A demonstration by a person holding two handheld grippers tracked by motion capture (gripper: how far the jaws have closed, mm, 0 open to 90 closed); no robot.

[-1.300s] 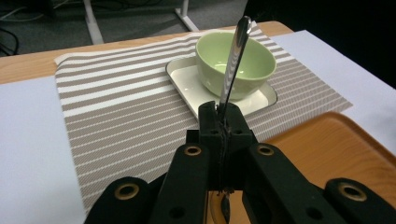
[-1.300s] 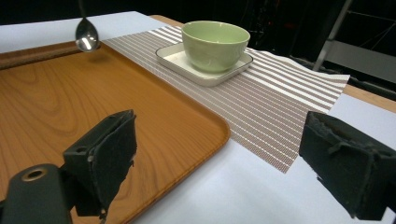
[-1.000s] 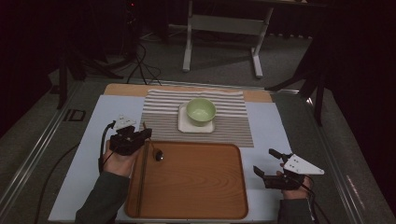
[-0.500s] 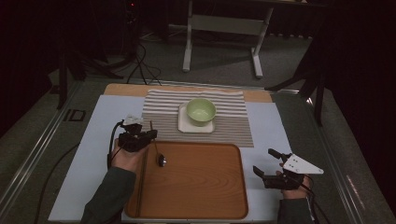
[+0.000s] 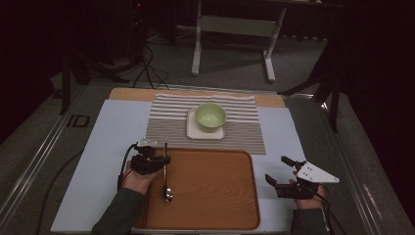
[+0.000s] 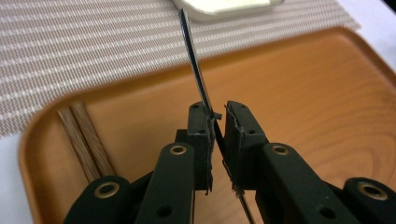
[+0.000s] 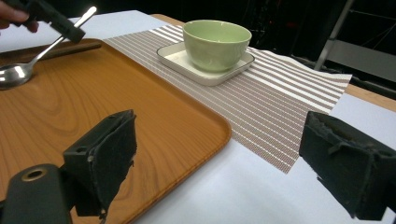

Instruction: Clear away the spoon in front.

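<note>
A metal spoon (image 5: 167, 178) lies with its bowl on the wooden tray (image 5: 210, 205) and its handle slanting up through my left gripper (image 5: 164, 159) at the tray's left side. In the left gripper view the handle (image 6: 194, 60) runs between the jaws of that gripper (image 6: 215, 116). The jaws have just been opening, and a narrow gap shows beside the handle. The right gripper view shows the spoon (image 7: 14, 73) far left. My right gripper (image 5: 276, 169) stands open just right of the tray, and nothing is between its wide jaws (image 7: 219, 154).
A green bowl (image 5: 210, 116) sits on a white square plate (image 5: 192, 131) on a striped placemat (image 5: 171, 117) beyond the tray. Brown chopsticks (image 6: 84, 135) lie along the tray's left edge. A pale blue sheet (image 5: 107, 147) covers the table.
My left hand has come down and nearer with the spoon. The spoon's bowl now rests on the tray and the jaws have parted a little. The right hand has kept still.
</note>
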